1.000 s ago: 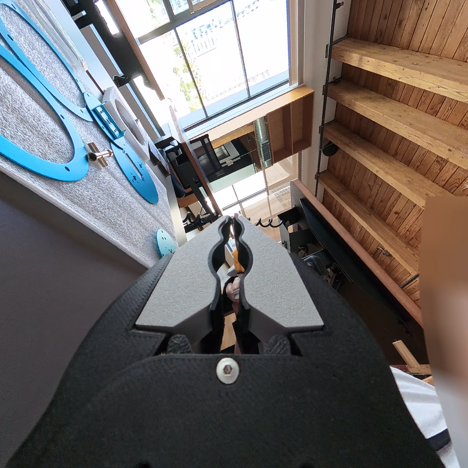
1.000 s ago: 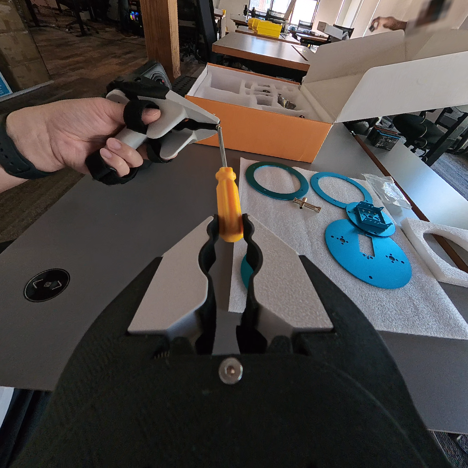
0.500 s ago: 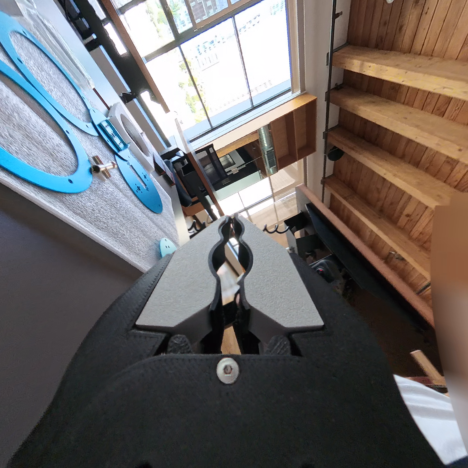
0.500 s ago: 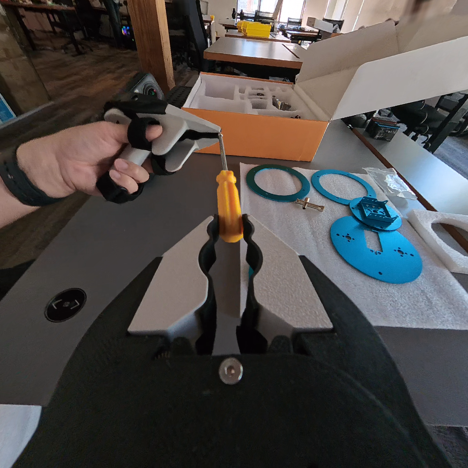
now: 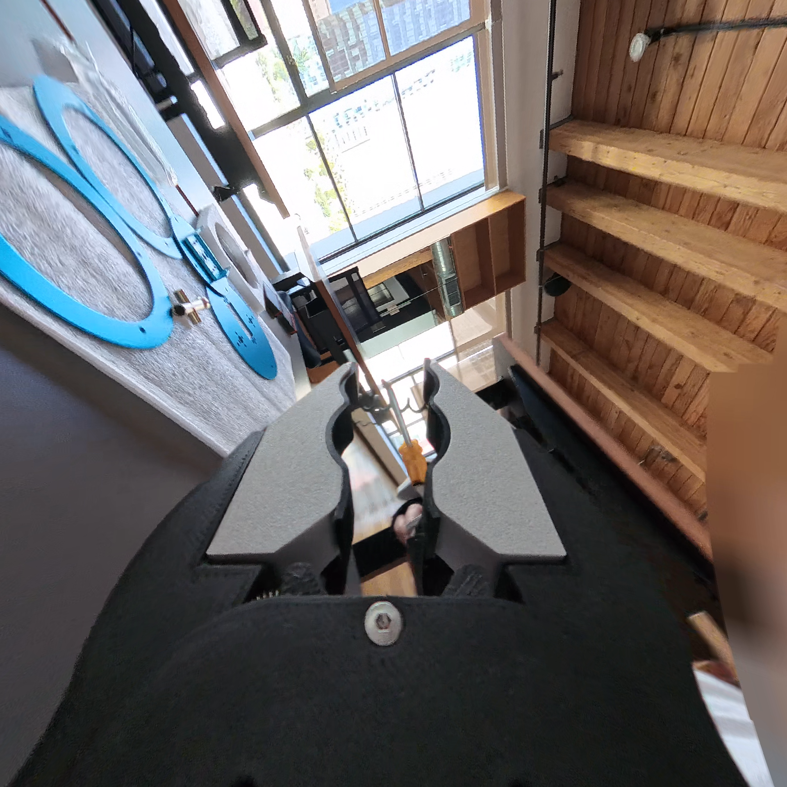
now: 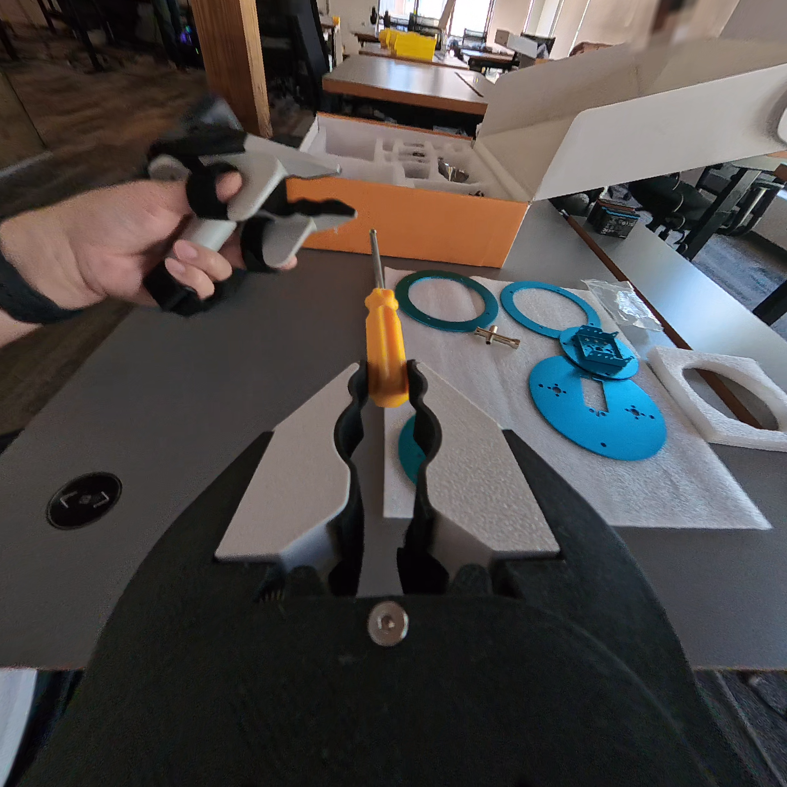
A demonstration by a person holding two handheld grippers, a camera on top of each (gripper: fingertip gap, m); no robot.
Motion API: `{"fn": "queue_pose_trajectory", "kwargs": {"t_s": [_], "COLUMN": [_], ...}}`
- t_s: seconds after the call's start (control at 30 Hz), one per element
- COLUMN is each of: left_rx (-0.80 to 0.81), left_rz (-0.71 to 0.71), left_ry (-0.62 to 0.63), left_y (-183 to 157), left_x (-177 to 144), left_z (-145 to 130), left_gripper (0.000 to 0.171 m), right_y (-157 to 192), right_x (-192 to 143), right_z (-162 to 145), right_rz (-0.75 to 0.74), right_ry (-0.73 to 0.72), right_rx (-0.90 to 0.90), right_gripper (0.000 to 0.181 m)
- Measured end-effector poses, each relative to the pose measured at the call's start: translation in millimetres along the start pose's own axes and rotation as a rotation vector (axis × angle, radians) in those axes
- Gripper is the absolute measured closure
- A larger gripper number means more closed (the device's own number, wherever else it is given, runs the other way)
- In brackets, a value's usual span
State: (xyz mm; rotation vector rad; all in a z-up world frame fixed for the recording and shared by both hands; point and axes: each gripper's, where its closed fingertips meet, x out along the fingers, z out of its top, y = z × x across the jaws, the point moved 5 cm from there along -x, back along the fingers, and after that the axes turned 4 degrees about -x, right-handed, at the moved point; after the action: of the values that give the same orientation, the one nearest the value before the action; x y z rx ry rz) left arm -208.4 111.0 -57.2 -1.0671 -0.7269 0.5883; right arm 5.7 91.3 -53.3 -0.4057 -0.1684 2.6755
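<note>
My right gripper [image 6: 386, 362] is shut on the handle of a yellow screwdriver [image 6: 385, 340], held above the grey table [image 6: 213, 383] with the metal shaft pointing forward and up. My left gripper [image 6: 346, 192], held in a hand at the upper left, is open and blurred, just left of the shaft tip and apart from it. In the left wrist view the left gripper [image 5: 389, 368] is open and empty, and the screwdriver [image 5: 412, 462] shows between its fingers, farther off.
A white foam sheet [image 6: 553, 489] carries a teal ring [image 6: 402, 296], a blue ring [image 6: 509, 298], a blue disc plate [image 6: 562, 417], a blue bracket [image 6: 594, 347] and a brass T-shaped key [image 6: 496, 336]. An open orange box [image 6: 409, 221] stands behind. A foam frame [image 6: 681, 362] lies at the right. Tip to tip, the grippers are about 15 centimeters apart.
My left gripper was shut on the tip of the screwdriver shaft; it has opened, let go and pulled away to the left. My right gripper still holds the handle.
</note>
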Motion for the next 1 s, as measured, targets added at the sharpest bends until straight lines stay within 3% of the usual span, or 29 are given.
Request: {"fn": "queue_pose_trajectory", "kwargs": {"t_s": [0.1,0.27,0.37,0.47,0.53,0.7,0.8,1.0], "left_rx": [0.358,1.112,1.412,1.45,1.477,1.457,1.462,1.426], "left_rz": [0.036,0.01,-0.012,-0.075,-0.095,-0.173,-0.178,-0.203], "left_ry": [0.123,0.667,0.901,1.049,1.079,1.027,0.986,1.025], "left_y": [-19,-62,-68,-69,-66,-64,-59,-53], "left_x": [-3,43,80,109,122,134,137,146], "left_z": [3,-43,-68,-86,-90,-95,-91,-87], "left_gripper": [0.146,0.145,0.141,0.142,0.141,0.147,0.14,0.144], "right_y": [-11,-36,-47,-56,-60,-68,-73,-77], "right_x": [-12,-16,-9,-5,-4,-10,-10,-2], "right_z": [3,25,42,57,65,69,71,77], "right_rz": [0.04,0.128,0.167,0.177,0.189,0.202,0.2,0.251], "right_ry": [0.139,0.388,0.541,0.657,0.699,0.801,0.833,0.887], "right_rx": [-0.066,-0.211,-0.281,-0.343,-0.346,-0.368,-0.38,-0.399], "right_gripper": [0.165,0.164,0.164,0.164,0.164,0.164,0.164,0.164]}}
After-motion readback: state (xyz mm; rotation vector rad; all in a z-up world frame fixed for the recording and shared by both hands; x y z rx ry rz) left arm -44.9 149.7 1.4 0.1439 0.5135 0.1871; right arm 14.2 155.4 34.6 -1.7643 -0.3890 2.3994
